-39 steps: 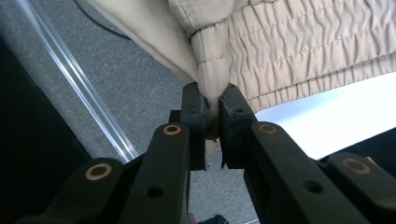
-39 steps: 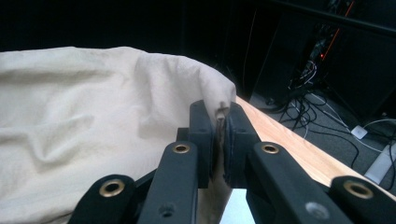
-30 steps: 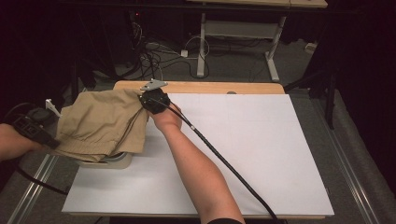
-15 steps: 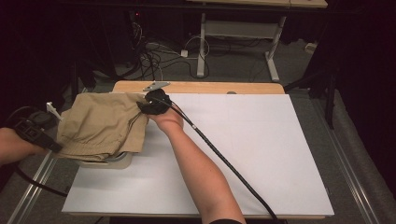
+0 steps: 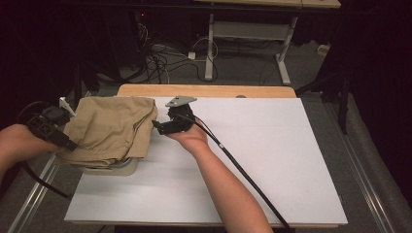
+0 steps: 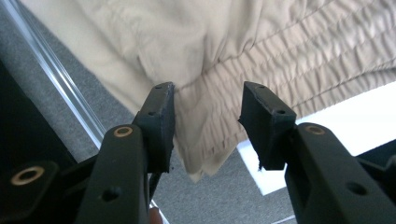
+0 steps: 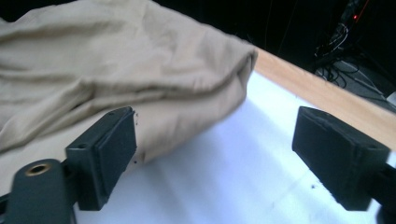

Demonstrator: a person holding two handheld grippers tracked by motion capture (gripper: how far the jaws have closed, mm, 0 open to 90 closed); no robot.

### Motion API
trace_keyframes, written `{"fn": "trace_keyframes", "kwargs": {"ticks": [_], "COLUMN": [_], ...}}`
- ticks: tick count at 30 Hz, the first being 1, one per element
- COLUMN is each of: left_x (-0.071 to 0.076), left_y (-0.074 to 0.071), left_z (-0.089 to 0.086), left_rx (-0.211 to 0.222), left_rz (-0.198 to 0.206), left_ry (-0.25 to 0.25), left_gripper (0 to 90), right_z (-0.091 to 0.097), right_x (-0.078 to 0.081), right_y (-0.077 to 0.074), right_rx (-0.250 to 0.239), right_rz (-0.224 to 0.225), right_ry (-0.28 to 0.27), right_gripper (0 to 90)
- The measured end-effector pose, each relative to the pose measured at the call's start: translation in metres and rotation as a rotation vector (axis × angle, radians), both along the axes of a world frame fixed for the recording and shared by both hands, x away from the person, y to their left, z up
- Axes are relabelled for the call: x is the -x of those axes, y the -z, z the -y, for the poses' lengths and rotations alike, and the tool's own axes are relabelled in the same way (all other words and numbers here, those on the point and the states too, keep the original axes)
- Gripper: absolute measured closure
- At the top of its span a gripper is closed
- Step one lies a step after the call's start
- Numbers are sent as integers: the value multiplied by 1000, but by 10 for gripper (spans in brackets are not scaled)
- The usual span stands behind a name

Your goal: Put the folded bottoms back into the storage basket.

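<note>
the folded tan garment [image 5: 109, 128] is lying at the left end of the white bench [image 5: 272, 160], partly over a pale flat object [image 5: 114, 167] and hanging past the bench's left edge. the left gripper [image 5: 48, 127] is sitting at that overhanging edge, its fingers [image 6: 161, 123] having just been opening, now standing apart with the gathered waistband between them, unpressed. the right gripper [image 5: 170, 121] is sitting just beside the garment's right fold, its fingers [image 7: 109, 149] having just been opening, now spreading wide over bare bench.

dark room, grey floor [image 5: 374, 160], perhaps tangled cables [image 5: 160, 53] behind.
</note>
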State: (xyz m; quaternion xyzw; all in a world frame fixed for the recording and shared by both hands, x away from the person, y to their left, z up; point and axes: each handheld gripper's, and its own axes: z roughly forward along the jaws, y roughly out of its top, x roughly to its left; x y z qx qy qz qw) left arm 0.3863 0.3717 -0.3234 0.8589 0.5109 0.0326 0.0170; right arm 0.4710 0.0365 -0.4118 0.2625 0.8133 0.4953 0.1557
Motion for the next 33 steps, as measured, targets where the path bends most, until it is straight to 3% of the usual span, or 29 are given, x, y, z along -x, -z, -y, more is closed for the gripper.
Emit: {"fn": "trace_keyframes", "kwargs": {"ticks": [9,15,23,27,33], "left_x": [-11,-15,-23,-24,-29], "left_y": [3,5,17,22,30], "left_z": [18,32,49,57,66], "left_rx": [12,23,34,35,45], "left_rz": [-10,1,30,87,127], "left_ry": [12,36,56,69,64], "left_gripper": [537,539,679,853,874], "right_z": [35,64,111,137,180], "right_x": [27,46,79,95,125], "right_y": [19,33,47,54,57], "right_rx": [5,7,24,29,28], "right_rz": [-27,-31,-22,-21,-10], "right_ry": [25,61,109,145,182], "right_gripper": [5,5,5,5,5]}}
